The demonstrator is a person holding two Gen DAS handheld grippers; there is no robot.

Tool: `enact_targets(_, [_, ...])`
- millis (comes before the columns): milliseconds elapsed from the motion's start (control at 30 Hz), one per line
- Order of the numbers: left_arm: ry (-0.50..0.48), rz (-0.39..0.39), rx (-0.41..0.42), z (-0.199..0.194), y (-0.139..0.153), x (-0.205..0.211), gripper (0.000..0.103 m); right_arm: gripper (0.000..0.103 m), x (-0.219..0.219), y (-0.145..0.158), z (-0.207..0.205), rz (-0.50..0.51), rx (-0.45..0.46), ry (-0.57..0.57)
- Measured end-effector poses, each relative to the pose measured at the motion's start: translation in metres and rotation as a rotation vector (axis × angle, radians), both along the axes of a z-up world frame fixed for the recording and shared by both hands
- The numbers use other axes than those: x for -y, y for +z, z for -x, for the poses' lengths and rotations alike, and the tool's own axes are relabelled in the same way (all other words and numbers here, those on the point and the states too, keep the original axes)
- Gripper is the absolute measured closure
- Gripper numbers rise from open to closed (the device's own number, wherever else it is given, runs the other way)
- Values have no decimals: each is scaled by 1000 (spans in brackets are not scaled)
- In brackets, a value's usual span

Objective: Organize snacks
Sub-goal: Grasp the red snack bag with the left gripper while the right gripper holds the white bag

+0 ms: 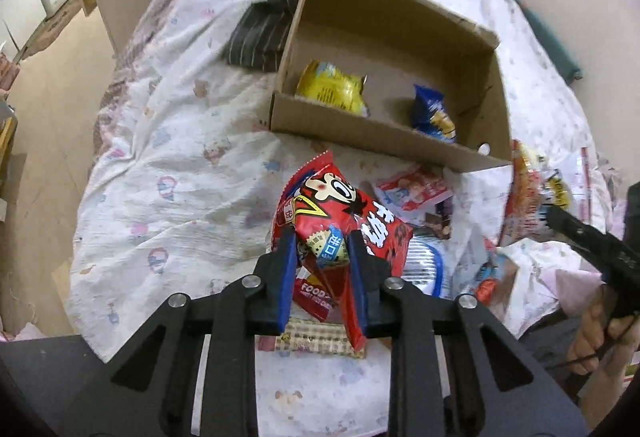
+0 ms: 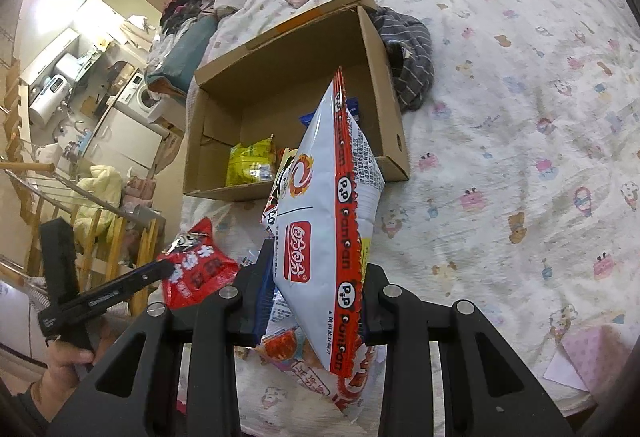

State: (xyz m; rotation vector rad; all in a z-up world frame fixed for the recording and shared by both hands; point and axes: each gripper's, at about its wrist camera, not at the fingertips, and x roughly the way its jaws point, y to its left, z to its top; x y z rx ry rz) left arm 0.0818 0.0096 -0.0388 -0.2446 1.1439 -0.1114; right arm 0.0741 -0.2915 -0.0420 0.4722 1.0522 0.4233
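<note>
The crinkled red foil snack packet (image 1: 340, 225) sat clamped between the blue-padded jaws of the left gripper (image 1: 322, 249), raised above a loose pile of wrappers (image 1: 432, 205) on the printed cotton bedsheet (image 1: 168, 173) and just short of the open corrugated cardboard box (image 1: 384, 141). The right gripper (image 2: 316, 293) was clenched on a tall, glossy white-and-red pillow bag (image 2: 324, 221), held upright on edge in front of the same box. Inside the rectangular box lay a yellow packet (image 1: 332, 87) and a blue packet (image 1: 432, 113), apart, with a dark striped cloth (image 1: 260, 33) bunched against its outer wall.
</note>
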Motion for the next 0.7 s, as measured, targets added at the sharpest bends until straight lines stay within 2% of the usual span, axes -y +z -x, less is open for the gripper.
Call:
enact_targets(100, [4,6,33,7,16,-3,89,69,-1,3,1,-15,8,7])
enact_targets(300, [14,38,91,2,47,-12,91,69,-4,11,-2,-38,27,14])
enact_targets(500, [-4,50,156,-18,76,-10,92,69,-9,17,-9,-55,31,21])
enact_targets(700, [-25,32,193,-50,95,-5,92,69,-16,37,-33,-54,61,37])
